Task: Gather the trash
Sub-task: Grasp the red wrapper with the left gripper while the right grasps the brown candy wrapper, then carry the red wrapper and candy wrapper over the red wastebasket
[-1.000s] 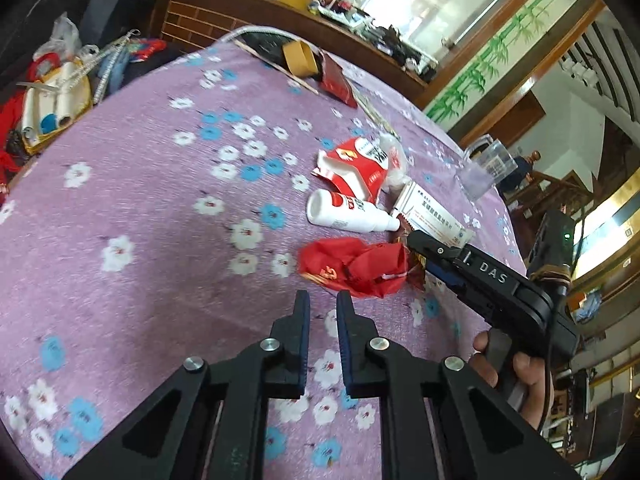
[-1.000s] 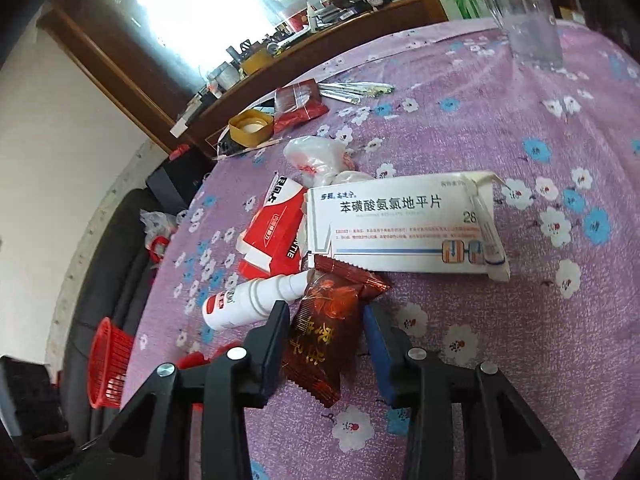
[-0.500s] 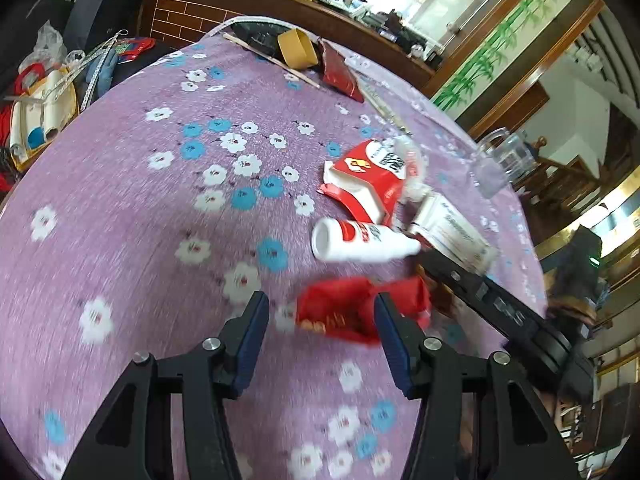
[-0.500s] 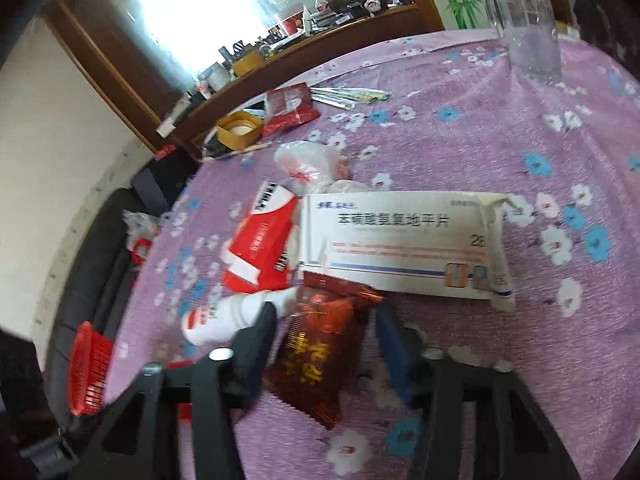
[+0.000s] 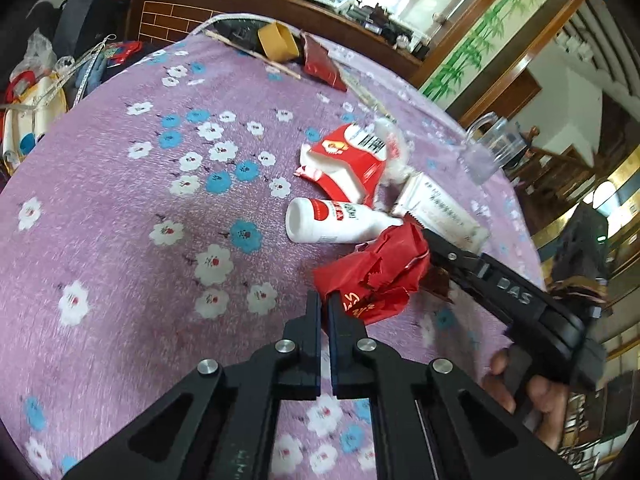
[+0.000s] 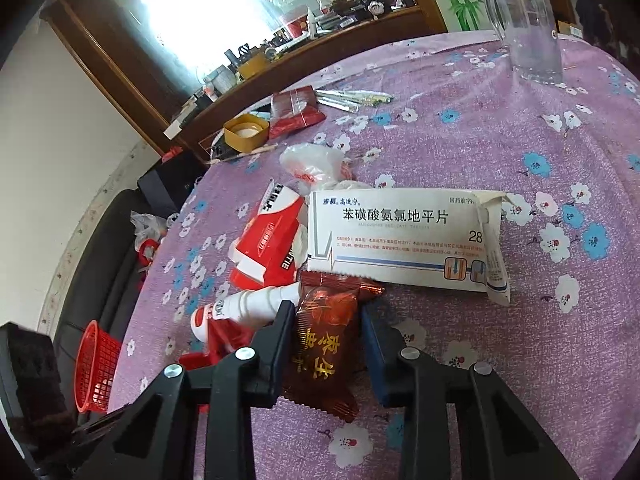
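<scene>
My left gripper [image 5: 325, 300] is shut on the near edge of a crumpled red wrapper [image 5: 376, 276] and holds it just above the purple flowered cloth. My right gripper [image 6: 327, 316] is open, its fingers astride a brown snack packet [image 6: 324, 336] that lies flat on the cloth; it also shows in the left wrist view [image 5: 430, 240]. Behind lie a white bottle [image 5: 336, 222], a red and white carton [image 5: 352, 164], a white medicine box [image 6: 404, 236] and a crumpled clear plastic bag [image 6: 316, 162].
A glass mug [image 6: 524, 20] stands at the far right of the table. A yellow tape roll [image 6: 245, 131], a dark red packet [image 6: 294, 110] and foil sticks [image 6: 352, 98] lie at the far edge. A red mesh basket [image 6: 94, 364] stands below the table's left side.
My left gripper opened, moved forward onto the red wrapper and shut on it, lifting it slightly. My right gripper stays open around the brown packet, a little nearer.
</scene>
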Available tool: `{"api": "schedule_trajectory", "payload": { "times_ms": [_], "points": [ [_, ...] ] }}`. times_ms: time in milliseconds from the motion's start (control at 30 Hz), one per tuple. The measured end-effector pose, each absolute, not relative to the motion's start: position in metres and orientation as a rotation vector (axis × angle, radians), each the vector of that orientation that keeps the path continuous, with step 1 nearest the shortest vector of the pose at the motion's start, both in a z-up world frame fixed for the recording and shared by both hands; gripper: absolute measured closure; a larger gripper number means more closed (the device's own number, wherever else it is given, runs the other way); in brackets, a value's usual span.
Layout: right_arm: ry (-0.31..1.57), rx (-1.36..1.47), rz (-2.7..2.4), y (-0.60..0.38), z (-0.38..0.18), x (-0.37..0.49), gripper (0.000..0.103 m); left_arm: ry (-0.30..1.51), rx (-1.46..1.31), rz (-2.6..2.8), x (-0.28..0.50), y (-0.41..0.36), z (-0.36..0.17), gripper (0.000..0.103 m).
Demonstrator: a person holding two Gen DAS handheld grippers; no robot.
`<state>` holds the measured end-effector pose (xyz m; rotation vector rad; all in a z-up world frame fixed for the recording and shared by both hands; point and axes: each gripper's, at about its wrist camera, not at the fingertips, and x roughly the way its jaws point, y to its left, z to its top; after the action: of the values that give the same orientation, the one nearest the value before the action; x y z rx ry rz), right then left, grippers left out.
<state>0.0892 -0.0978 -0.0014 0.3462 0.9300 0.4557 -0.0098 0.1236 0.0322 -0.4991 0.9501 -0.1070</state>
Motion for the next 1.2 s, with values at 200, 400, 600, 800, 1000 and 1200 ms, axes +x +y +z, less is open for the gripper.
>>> {"api": "schedule_trajectory", "payload": {
  "times_ms": [200, 400, 600, 800, 1000, 1200],
  "points": [
    [0.864, 0.357, 0.445, -0.106, 0.011, 0.081, 0.068, 0.872, -0.551, -0.115, -0.049, 0.14, 0.06, 0.101],
    [0.81, 0.323, 0.436, -0.105, 0.022, 0.071, 0.068, 0.806, -0.593, -0.113, -0.089, 0.159, 0.081, 0.101],
    [0.741, 0.288, 0.442, -0.102, 0.04, 0.057, 0.068, 0.767, -0.618, -0.119, -0.123, 0.175, 0.095, 0.101],
    [0.709, 0.327, 0.503, -0.096, 0.069, 0.013, 0.068, 0.752, -0.649, -0.125, -0.139, 0.188, 0.095, 0.101],
    [0.648, 0.355, 0.575, -0.081, 0.093, -0.033, 0.068, 0.738, -0.668, -0.122, -0.148, 0.197, 0.098, 0.101],
    [0.631, 0.35, 0.641, -0.058, 0.108, -0.055, 0.068, 0.703, -0.668, -0.109, -0.161, 0.208, 0.107, 0.101]
  ]
}}
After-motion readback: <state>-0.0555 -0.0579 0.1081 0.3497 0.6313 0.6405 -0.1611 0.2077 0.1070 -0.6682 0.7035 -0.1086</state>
